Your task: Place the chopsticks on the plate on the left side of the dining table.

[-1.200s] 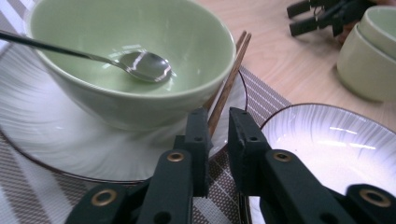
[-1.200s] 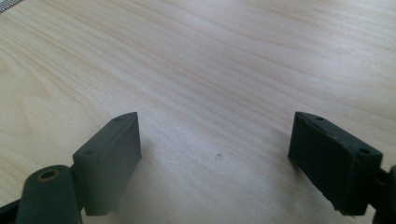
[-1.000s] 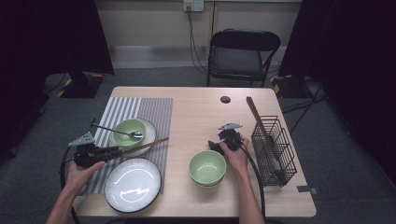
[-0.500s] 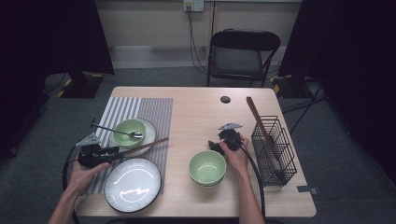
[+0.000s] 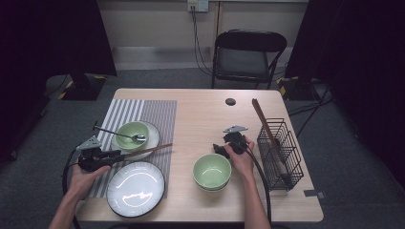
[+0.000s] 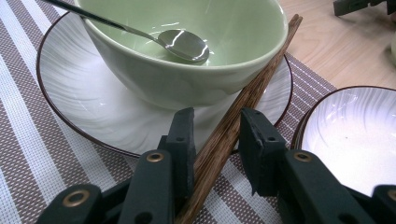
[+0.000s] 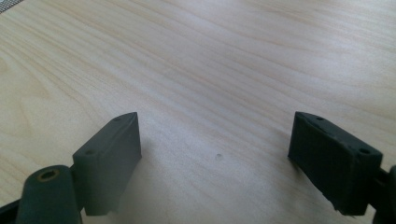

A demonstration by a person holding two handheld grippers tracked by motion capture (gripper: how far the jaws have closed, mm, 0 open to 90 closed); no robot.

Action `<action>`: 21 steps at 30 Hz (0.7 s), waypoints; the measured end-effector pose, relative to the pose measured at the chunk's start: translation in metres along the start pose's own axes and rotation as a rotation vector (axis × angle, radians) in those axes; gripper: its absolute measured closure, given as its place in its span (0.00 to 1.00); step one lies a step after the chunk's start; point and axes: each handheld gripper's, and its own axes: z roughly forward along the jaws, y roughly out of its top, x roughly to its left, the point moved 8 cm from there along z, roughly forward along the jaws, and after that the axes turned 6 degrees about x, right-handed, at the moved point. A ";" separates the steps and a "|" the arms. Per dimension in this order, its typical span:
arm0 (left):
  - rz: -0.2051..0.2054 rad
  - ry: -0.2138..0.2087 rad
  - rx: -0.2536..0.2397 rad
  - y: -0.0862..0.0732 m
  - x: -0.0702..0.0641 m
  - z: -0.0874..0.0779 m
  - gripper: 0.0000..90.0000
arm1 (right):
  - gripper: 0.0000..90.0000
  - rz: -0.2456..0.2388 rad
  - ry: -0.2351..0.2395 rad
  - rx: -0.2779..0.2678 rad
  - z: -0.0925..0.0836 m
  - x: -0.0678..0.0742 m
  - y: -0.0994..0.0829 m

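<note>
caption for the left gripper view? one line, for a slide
Left gripper straddles wooden chopsticks leaning against a green bowl that holds a spoon.

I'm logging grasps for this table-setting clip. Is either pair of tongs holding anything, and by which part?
The left tongs straddle the wooden chopsticks at their near end, one pad touching; a firm grip cannot be told. The right tongs hold nothing.

1. No text, label, brand, number or sign can be read in any of the views; the surfaces are plain or only patterned.
</note>
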 end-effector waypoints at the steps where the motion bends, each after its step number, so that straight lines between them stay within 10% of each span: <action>1: 0.007 0.002 0.000 0.000 0.001 0.000 0.74 | 0.18 0.000 0.000 0.000 0.000 0.000 0.000; 21: -0.009 0.035 -0.004 -0.001 0.009 -0.004 0.70 | 0.18 0.000 0.000 0.000 0.000 0.000 0.000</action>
